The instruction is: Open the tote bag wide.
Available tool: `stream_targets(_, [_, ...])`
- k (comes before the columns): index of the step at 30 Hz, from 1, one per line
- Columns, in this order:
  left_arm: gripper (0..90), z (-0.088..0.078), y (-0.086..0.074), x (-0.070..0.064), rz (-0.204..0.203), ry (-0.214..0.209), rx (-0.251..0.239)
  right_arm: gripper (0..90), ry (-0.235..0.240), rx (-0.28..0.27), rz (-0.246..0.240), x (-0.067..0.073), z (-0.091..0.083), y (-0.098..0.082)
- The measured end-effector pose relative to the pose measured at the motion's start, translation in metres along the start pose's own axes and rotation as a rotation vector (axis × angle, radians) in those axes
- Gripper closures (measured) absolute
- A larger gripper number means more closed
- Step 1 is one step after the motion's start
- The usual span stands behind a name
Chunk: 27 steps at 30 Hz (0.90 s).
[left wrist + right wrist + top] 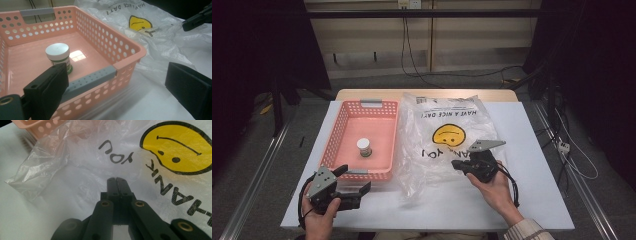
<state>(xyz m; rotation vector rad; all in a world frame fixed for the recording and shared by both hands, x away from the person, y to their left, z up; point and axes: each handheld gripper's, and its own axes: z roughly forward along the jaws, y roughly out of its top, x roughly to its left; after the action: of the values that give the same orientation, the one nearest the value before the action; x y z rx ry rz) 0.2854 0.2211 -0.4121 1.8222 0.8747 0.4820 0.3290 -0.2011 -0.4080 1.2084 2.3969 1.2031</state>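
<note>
The left tongs point(357, 192) sit closest, at about seven o'clock on the white bench point(532, 200), their jaws standing wide apart with nothing between them, aimed toward the near wall of the pink basket point(343, 122). That pose looks like waiting: from here they could reach over the rim for the small white-lidded jar point(365, 147), which stands upright and alone on the basket floor. At about four o'clock the right tongs point(457, 164) rest with jaws pressed together, low over the clear plastic bag point(437, 165) printed with a yellow smiley; whether a fold of film is pinched between the tips I cannot tell, since the right gripper view point(117, 180) shows them closed just above the sheet. The bag lies flat, just beside the basket at three o'clock of it, probably so the jar can be moved straight across into it.
</note>
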Motion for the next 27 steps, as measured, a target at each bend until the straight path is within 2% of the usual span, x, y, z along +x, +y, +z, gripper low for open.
stream_targets(1, [4.7,0.000,0.000,-0.001,-0.009,-0.001,0.000,90.0,-0.001,-0.004,-0.004,0.000,0.000,0.001])
stream_targets(14, [4.7,0.002,0.000,0.000,0.001,0.001,0.008,90.0,0.012,-0.095,-0.011,-0.001,-0.008,0.011])
stream_targets(21, [4.7,0.001,0.000,0.001,-0.009,0.001,0.003,90.0,0.017,-0.130,-0.030,-0.001,-0.014,0.022])
stream_targets(24, [4.7,0.001,0.000,0.001,-0.012,-0.003,0.003,90.0,0.011,-0.159,-0.055,0.000,-0.017,0.028])
stream_targets(27, [4.7,0.001,0.000,0.001,-0.015,-0.002,0.005,90.0,0.013,-0.173,-0.051,-0.002,-0.019,0.034])
